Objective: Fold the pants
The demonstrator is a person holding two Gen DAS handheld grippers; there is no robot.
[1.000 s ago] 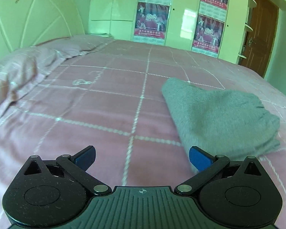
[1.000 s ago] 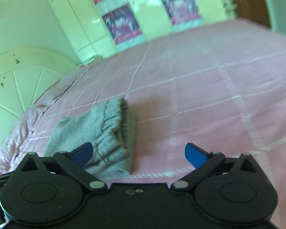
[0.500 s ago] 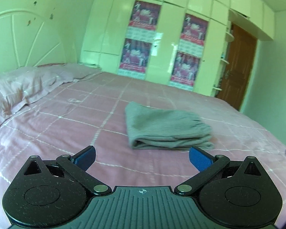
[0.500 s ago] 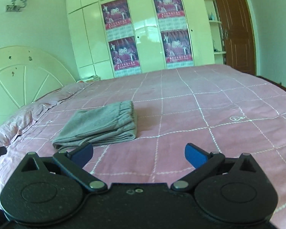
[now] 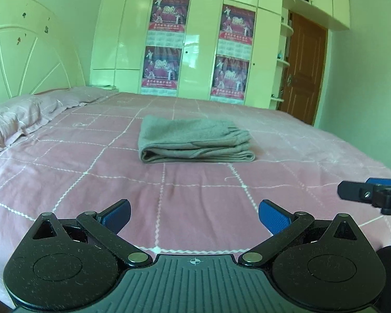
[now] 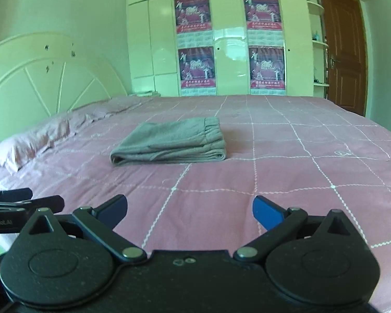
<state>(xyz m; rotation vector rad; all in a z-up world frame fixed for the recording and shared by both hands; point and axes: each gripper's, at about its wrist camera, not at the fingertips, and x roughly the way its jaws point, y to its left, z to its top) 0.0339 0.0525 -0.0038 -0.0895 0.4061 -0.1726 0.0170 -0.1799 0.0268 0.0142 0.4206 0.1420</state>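
The grey pants [image 5: 195, 140] lie folded into a neat stack in the middle of the pink bed; they also show in the right wrist view [image 6: 172, 142], waistband to the right. My left gripper [image 5: 194, 215] is open and empty, well back from the pants near the bed's front edge. My right gripper [image 6: 189, 212] is open and empty, also well back. The right gripper shows at the right edge of the left wrist view [image 5: 372, 191]; the left gripper shows at the left edge of the right wrist view [image 6: 23, 202].
The pink checked bedspread [image 5: 169, 193] covers the bed. Pillows [image 5: 13, 120] lie at the left by the white headboard [image 5: 26, 52]. A white wardrobe with posters [image 5: 195, 47] stands behind, and a brown door [image 5: 305, 70] at the right.
Both grippers have pulled back and up from the folded pants, which now lie farther away. Both stay open and empty.
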